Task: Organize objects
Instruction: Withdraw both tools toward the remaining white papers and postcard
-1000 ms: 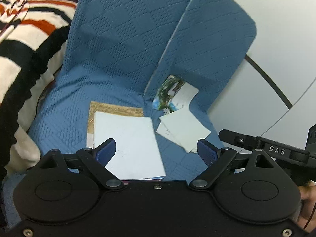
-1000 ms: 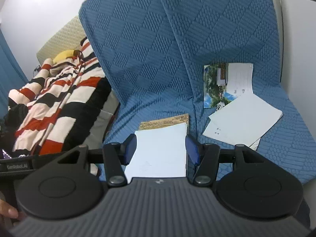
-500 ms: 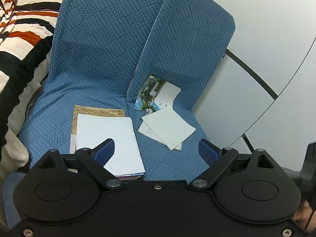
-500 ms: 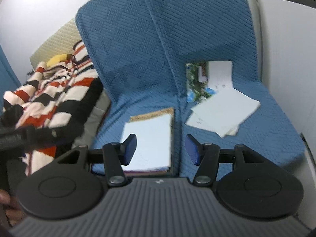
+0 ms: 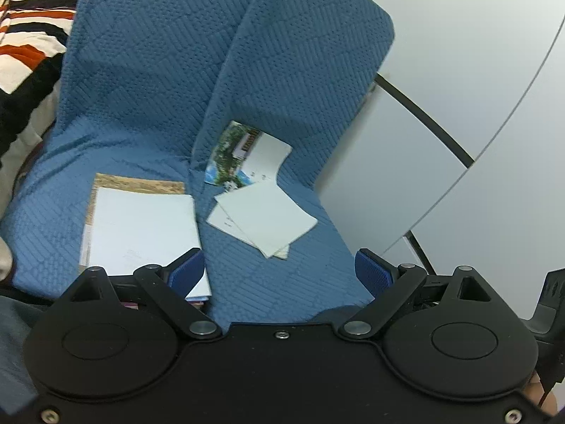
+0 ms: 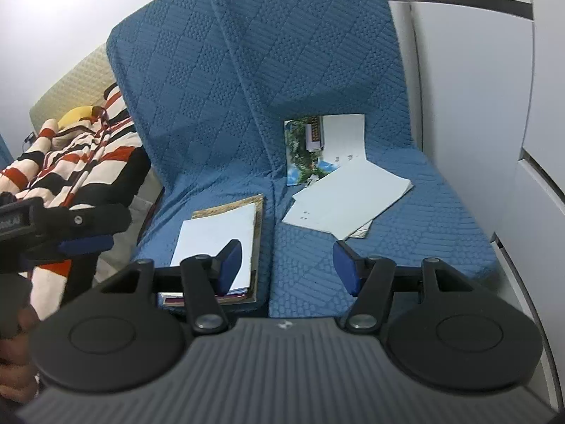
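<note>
A stack of books with a white cover on top (image 5: 141,229) (image 6: 215,240) lies on the left blue seat cushion. A loose pile of white booklets (image 5: 263,217) (image 6: 349,205) lies on the right cushion. A photo booklet (image 5: 243,155) (image 6: 317,146) leans against the backrest behind that pile. My left gripper (image 5: 279,270) is open and empty, held above the front of the seat. My right gripper (image 6: 287,265) is open and empty, in front of the gap between the cushions. The left gripper also shows in the right wrist view (image 6: 70,233).
The blue quilted sofa cover (image 5: 148,81) (image 6: 317,53) spans both cushions and backrests. A striped red, black and white blanket (image 5: 24,35) (image 6: 70,162) lies to the left. A white panelled wall (image 5: 476,88) (image 6: 476,106) stands close on the right.
Both grippers have pulled back from the seat and stayed empty. The right gripper's jaws have spread wider. The left gripper now shows at the left edge of the right wrist view.
</note>
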Motion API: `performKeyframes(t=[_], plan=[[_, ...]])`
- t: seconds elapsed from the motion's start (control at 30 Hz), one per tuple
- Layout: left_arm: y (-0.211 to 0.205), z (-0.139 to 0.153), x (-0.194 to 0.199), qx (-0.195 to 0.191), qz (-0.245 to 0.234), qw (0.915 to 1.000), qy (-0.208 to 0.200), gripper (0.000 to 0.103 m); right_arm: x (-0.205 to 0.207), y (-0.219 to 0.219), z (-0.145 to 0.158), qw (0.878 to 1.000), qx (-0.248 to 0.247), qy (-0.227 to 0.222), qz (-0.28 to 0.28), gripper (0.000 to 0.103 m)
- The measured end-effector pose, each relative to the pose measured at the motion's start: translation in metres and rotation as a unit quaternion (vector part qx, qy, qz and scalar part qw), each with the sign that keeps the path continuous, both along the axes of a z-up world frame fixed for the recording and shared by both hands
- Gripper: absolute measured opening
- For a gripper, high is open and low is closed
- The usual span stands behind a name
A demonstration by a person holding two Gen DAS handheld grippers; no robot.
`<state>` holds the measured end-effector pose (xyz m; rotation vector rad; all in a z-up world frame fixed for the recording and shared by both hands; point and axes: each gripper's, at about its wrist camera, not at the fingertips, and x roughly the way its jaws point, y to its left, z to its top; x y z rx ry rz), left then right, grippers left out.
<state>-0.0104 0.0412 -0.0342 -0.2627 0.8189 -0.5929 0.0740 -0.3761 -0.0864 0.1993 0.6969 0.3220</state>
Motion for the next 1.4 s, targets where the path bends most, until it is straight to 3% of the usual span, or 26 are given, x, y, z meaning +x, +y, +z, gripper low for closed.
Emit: performKeyframes(t=[0.43, 0.5, 0.97, 1.13, 1.4], plan=[[-0.050, -0.008, -0.001, 0.004, -0.010, 0.9999, 0.006, 0.101, 0.006, -0.041, -0.001, 1.000, 0.001, -0.004, -0.020, 0.061], [-0.057, -0.011, 0.001, 0.007, -0.011, 0.9999, 0.006, 0.102, 0.012, -0.048, -0.003, 1.000, 0.007, 0.002, -0.021, 0.088], [-0.094, -0.040, 0.047, 0.016, -0.002, 0.9994, 0.032, 0.102, 0.054, -0.069, -0.028, 0.999, 0.010, 0.035, -0.035, 0.086], [-0.102, -0.057, 0.067, 0.011, 0.016, 0.9986, 0.049, 0.102, 0.072, -0.072, -0.037, 0.998, 0.008, 0.048, -0.041, 0.086], [-0.125, -0.091, 0.094, 0.022, 0.006, 0.9976, 0.065, 0.102, 0.108, -0.076, -0.057, 0.996, 0.010, 0.070, -0.046, 0.086]])
